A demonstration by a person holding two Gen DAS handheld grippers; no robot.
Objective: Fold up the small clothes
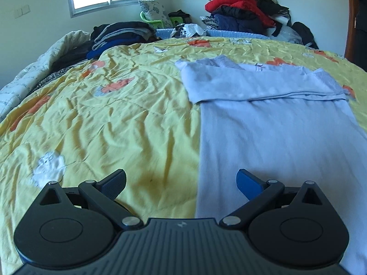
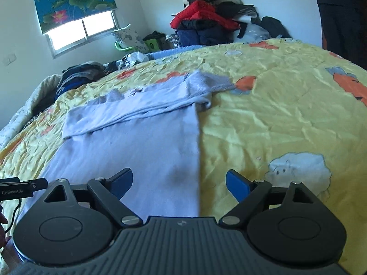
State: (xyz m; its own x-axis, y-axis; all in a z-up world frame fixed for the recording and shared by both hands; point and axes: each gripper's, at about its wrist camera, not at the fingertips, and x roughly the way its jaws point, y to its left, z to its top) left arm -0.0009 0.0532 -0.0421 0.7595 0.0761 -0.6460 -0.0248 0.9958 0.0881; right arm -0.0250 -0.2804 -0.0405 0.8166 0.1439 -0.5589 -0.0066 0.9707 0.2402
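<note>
Both tongs stood wide and empty: the left tongs [image 1: 181,184] straddled the left edge of the pale blue shirt [image 1: 275,137], the right tongs [image 2: 179,183] its right edge. The shirt looked light, limp and soft, sleeves folded across ahead; its near hem corners seemed the best hold. Beneath lay a crinkled yellow bedcover [image 1: 103,114].

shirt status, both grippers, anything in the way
Left gripper open, empty, at shirt's left edge. Right gripper open, empty, at its right edge. Light blue shirt flat on yellow bedspread, sleeves folded in. Nothing in the way.
</note>
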